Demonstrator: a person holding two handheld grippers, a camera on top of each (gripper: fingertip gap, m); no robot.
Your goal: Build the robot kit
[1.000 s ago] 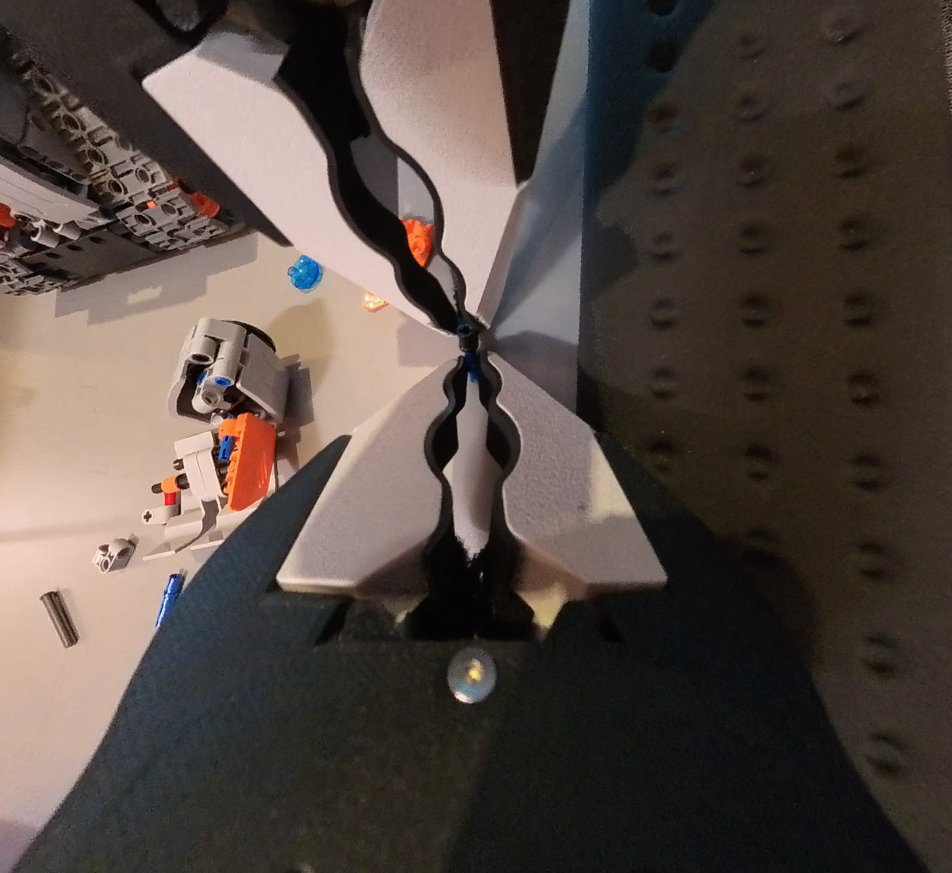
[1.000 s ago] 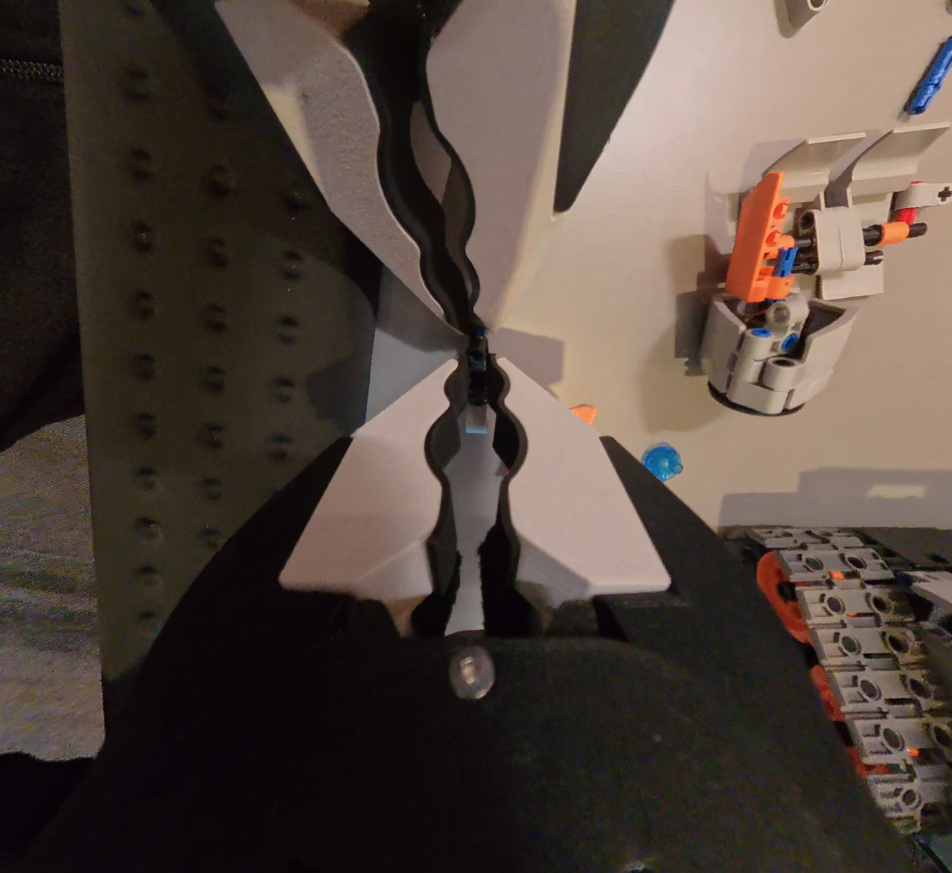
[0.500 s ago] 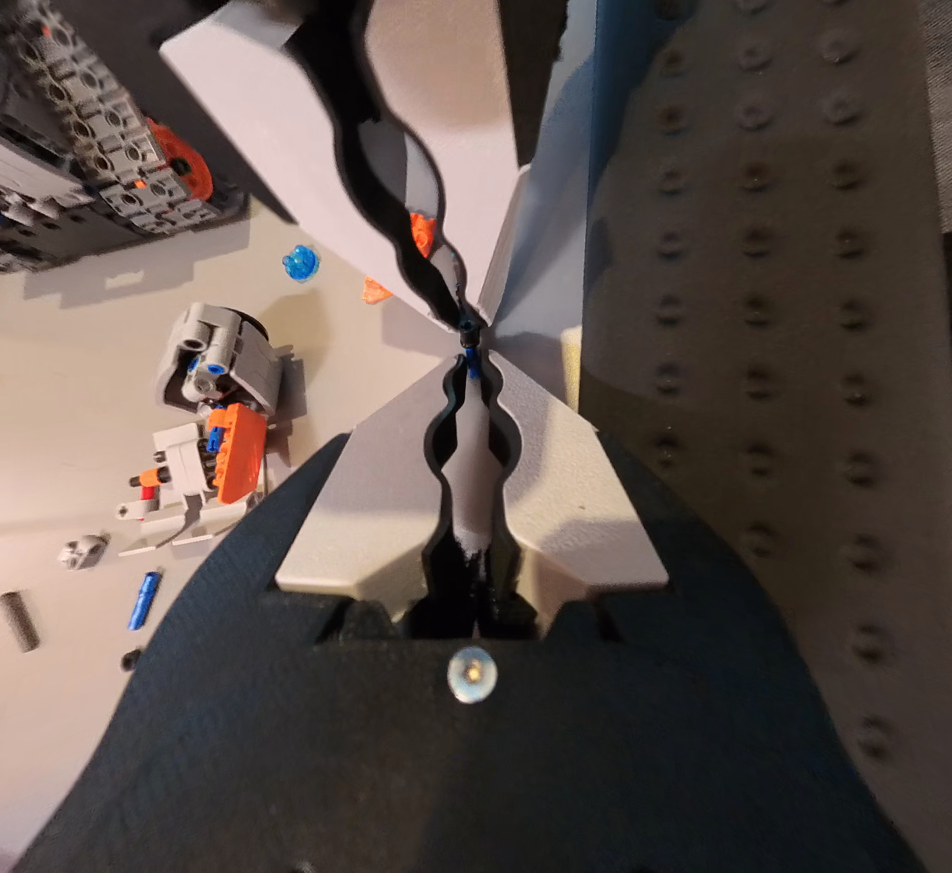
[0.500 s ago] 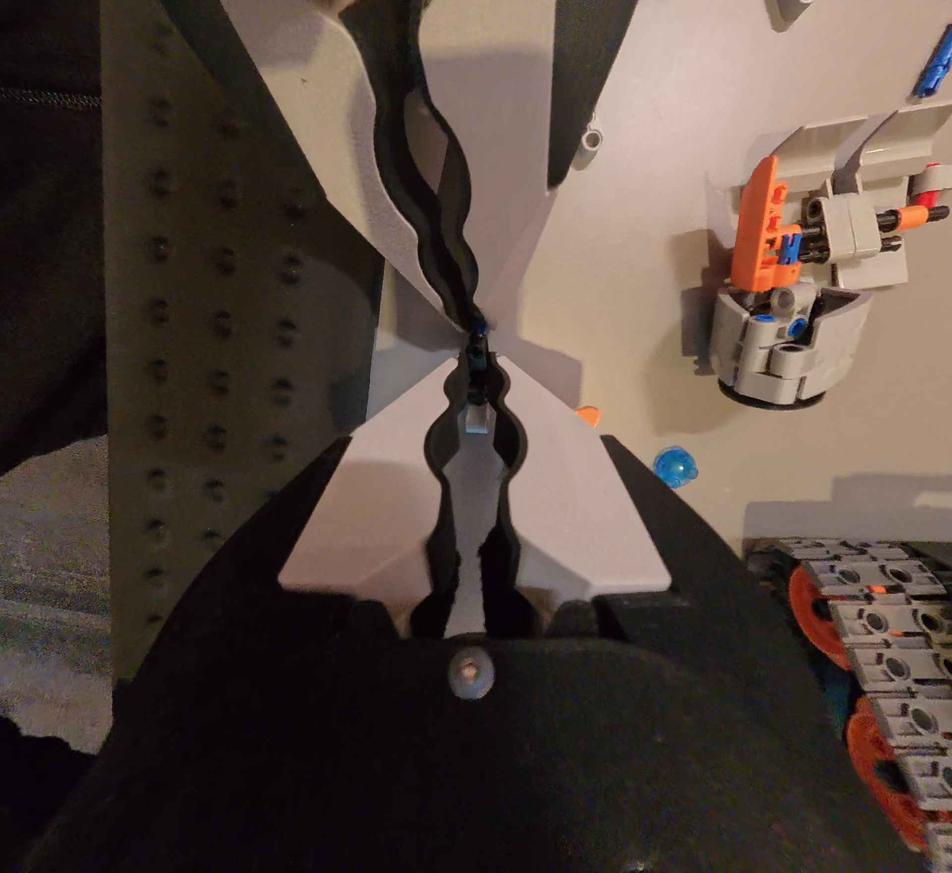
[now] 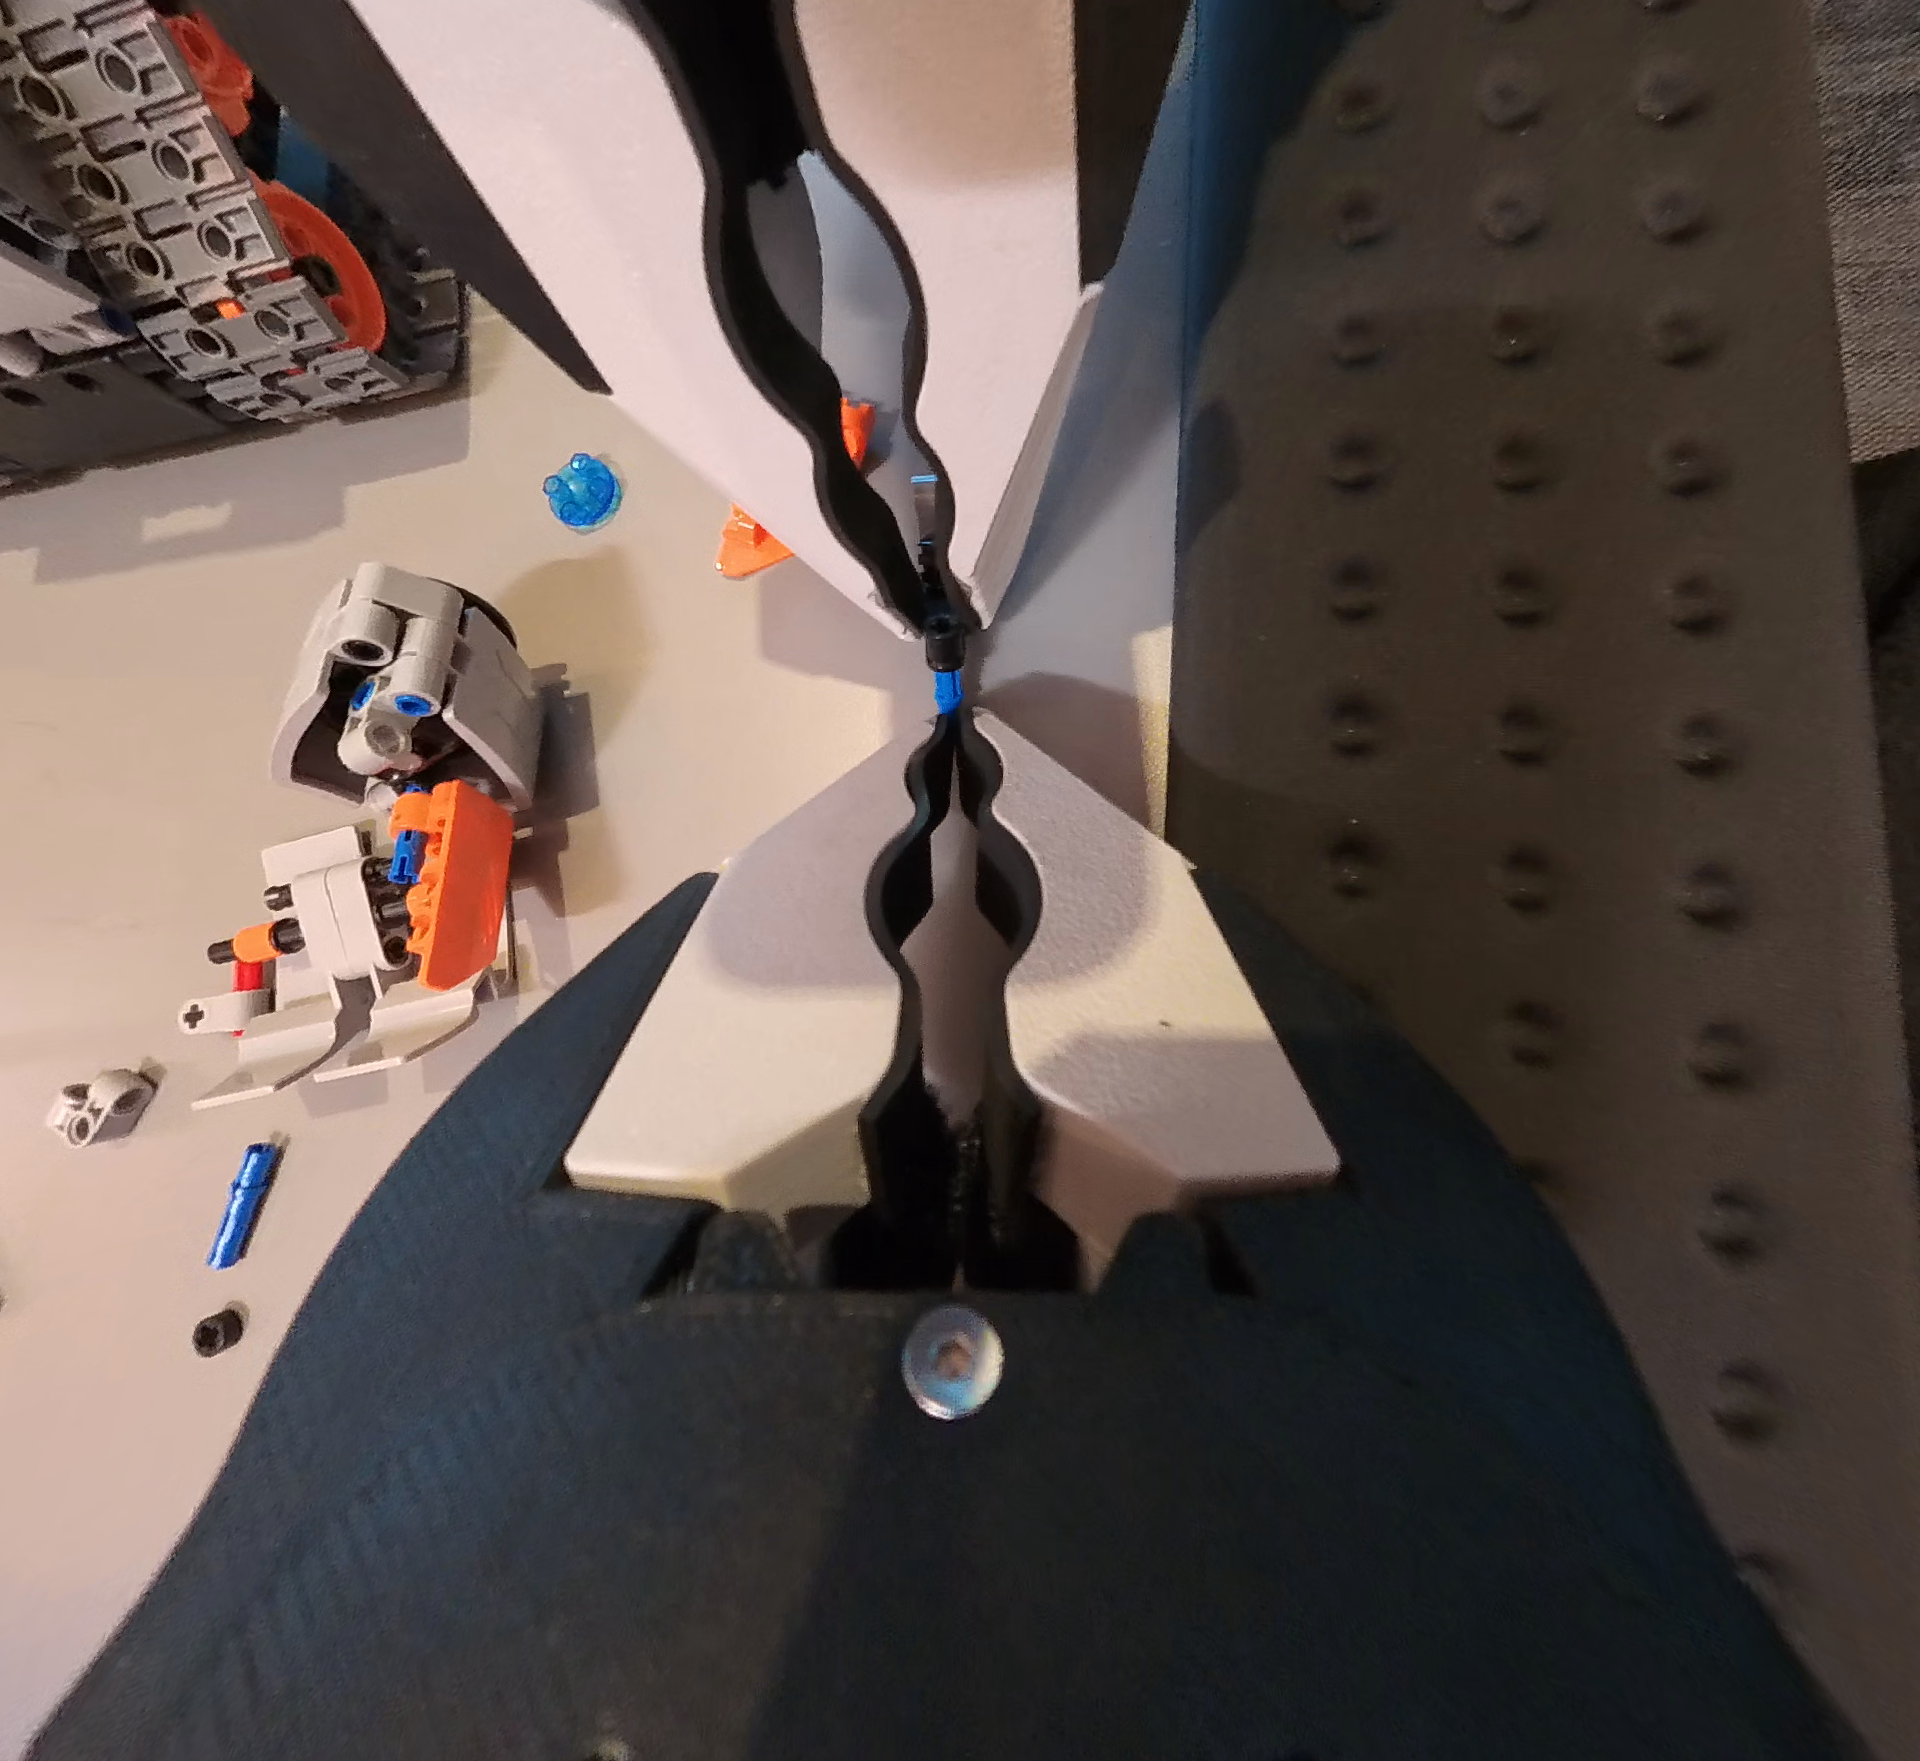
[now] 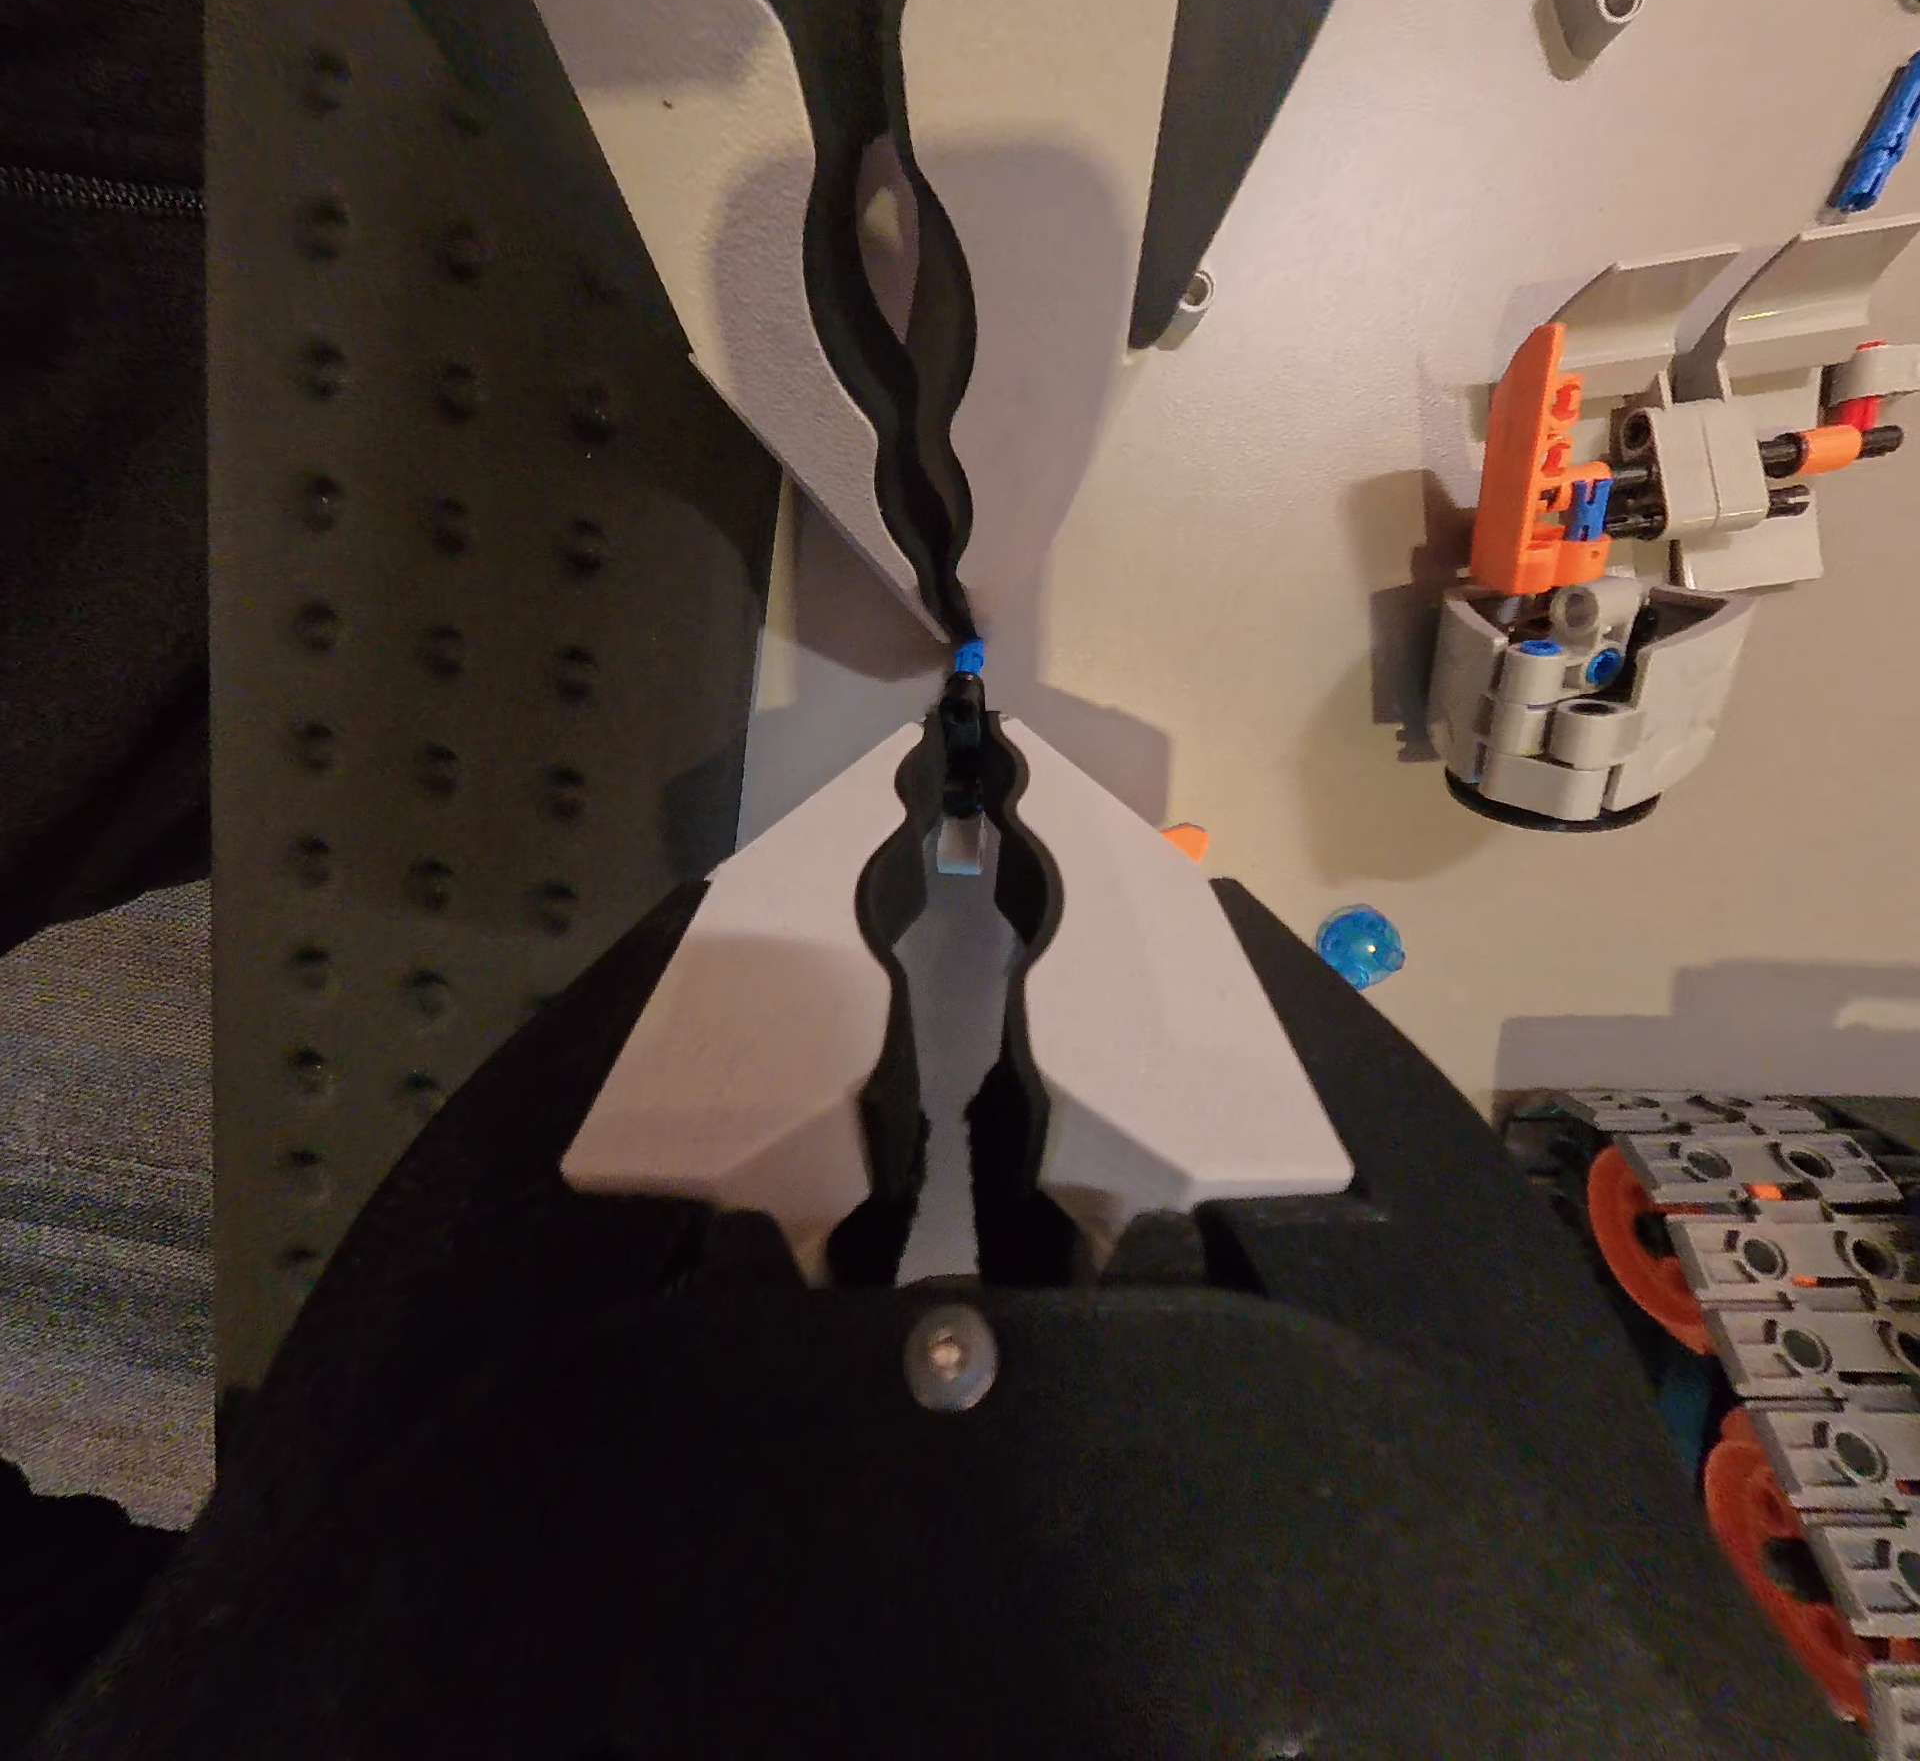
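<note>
Left gripper (image 5: 943, 724) clamped on blue pin (image 5: 944, 685); right gripper (image 6: 961, 724) clamped on black connector (image 6: 962, 724), tip to tip, pin meeting connector above beige table (image 5: 125, 672); grey-orange assembly (image 5: 384, 838) well left

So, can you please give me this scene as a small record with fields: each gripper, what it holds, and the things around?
left gripper: shut on blue pin
right gripper: shut on black connector
contact: the pin and the connector meet end to end, tip to tip between the two grippers
surface: beige table
nearest loose parts: clear blue round stud, orange piece
further off: grey and orange assembly, tracked model, loose blue pin
beside the grippers: dark studded plate
</note>
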